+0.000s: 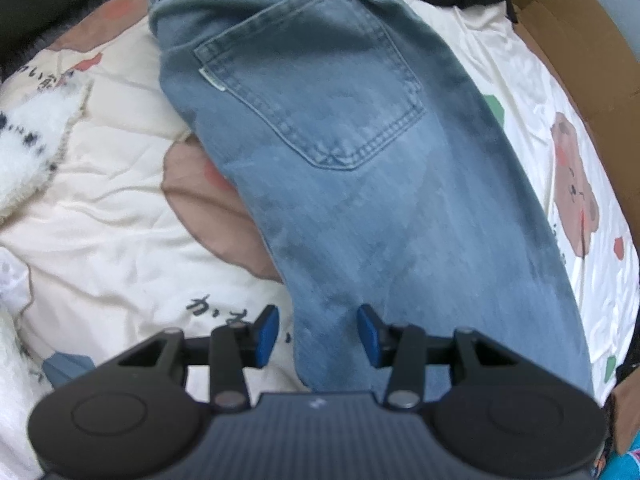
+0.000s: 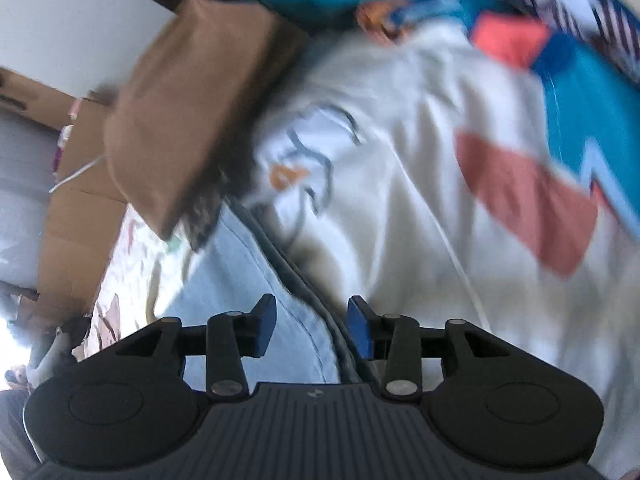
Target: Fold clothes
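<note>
Okay, my left hand-held gripper [image 1: 318, 334] hangs partly open, nothing pinched, over the jeans [image 1: 340, 160], back pocket [image 1: 308, 80] straight ahead. Only my right hand-held gripper [image 2: 312, 326], jaws apart and empty, shows the white printed garment [image 2: 400, 208] and brown box [image 2: 192, 104] ahead-left.

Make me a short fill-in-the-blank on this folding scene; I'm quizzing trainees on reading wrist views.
1. The garment under the left gripper is a pair of blue ____.
2. The jeans show a stitched back ____ facing up.
3. The bedsheet beneath is printed with cartoon ____.
4. Both grippers' pads are coloured ____.

Missing words: jeans; pocket; bears; blue
</note>
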Available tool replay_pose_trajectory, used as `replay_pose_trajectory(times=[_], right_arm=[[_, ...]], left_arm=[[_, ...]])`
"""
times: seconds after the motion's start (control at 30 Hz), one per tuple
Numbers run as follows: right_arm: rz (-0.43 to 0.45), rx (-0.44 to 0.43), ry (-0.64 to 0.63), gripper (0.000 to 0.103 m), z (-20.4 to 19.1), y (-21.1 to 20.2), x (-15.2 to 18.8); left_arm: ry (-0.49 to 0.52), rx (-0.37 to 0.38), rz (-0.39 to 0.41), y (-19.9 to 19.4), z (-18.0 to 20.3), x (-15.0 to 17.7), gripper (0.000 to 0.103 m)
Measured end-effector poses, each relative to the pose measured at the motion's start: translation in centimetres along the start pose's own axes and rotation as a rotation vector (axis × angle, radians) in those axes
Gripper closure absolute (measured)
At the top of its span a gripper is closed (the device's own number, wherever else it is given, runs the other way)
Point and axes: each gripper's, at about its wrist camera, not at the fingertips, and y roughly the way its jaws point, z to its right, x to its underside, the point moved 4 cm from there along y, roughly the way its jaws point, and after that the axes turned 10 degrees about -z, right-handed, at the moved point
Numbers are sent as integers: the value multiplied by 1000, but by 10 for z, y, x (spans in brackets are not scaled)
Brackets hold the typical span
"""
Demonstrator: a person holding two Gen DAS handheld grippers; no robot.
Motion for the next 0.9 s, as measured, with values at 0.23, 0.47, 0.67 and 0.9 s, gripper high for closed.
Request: replay_pose_trajectory(times=[0.23,0.47,0.67,0.9], right_arm=[[-71,146,-234,74,-40,19,0],[-107,298,-308,73,-48,50,-9],[-124,359,-344,72,-57,65,-16],[-35,312,-316,71,-87,44,-30]], left_arm=[[13,-11,-1,4,-3,0,55],[22,-32,7,6,-3,-1,54],[20,-36,23,4,-2,-10,54],[26,-26,46,-8,-5,-26,54]])
